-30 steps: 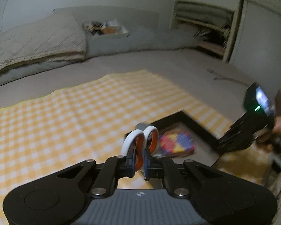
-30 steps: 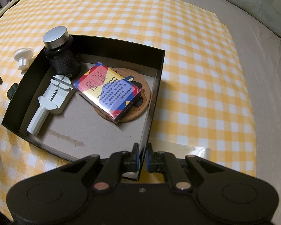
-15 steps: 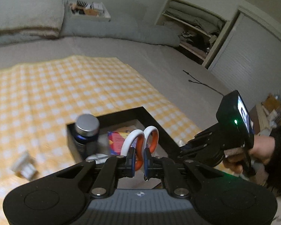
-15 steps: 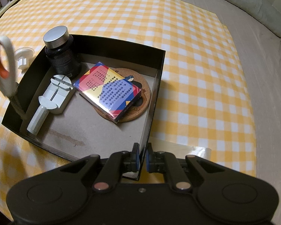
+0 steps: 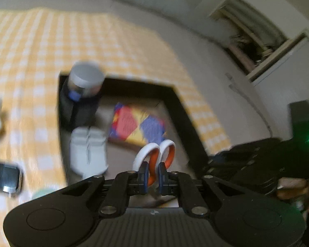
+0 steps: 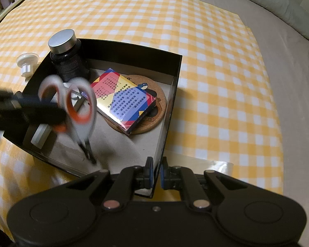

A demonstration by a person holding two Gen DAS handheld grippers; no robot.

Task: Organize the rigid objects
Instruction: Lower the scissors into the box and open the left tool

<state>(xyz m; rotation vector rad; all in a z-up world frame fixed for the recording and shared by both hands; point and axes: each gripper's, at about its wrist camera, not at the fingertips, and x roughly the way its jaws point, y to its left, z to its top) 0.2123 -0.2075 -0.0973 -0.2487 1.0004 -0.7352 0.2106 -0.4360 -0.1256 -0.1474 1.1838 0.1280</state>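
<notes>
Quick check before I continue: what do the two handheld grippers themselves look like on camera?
Both the left gripper and right gripper are matte black, with wide rounded bodies, silver pivot bolts and blue-edged fingers. The right one's rear block shows a green light.

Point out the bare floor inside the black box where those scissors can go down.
Bare cardboard floor lies in the near part of the black box, bordered by the card pack on its cork coaster, the white tool and the near wall the right gripper clamps. The scissors hang over it. The far-left corner, by the dark bottle, is crowded.
</notes>
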